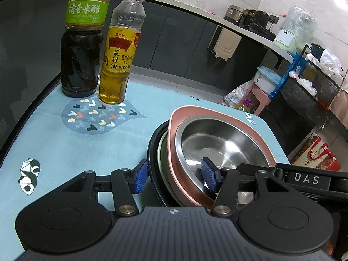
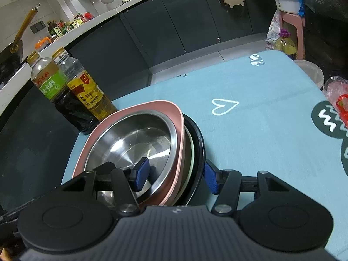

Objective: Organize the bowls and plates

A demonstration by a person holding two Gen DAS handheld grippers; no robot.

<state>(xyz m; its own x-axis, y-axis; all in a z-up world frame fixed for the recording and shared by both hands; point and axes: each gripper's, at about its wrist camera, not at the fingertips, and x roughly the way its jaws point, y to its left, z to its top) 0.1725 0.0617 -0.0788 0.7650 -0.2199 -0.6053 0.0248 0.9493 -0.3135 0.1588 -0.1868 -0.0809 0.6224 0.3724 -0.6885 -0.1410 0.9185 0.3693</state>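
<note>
A stack of dishes sits on the blue tablecloth: a steel bowl [image 1: 219, 143] [image 2: 134, 139] nested in a pink plate [image 1: 217, 113] [image 2: 152, 106], over a pale plate and a black plate [image 1: 152, 148] [image 2: 199, 139]. My left gripper [image 1: 176, 175] straddles the stack's left rims, one pad outside the black plate, the other inside the steel bowl. My right gripper [image 2: 176, 175] straddles the right rims the same way. Both sets of jaws look closed against the stacked rims.
A dark vinegar bottle [image 1: 82, 41] [image 2: 63, 100] and a yellow oil bottle [image 1: 118, 61] [image 2: 91, 93] stand at the table's far left. The table edge [image 1: 269, 128] drops off just right of the stack. A white container [image 2: 311, 71] and red bag [image 2: 339, 100] lie at the right.
</note>
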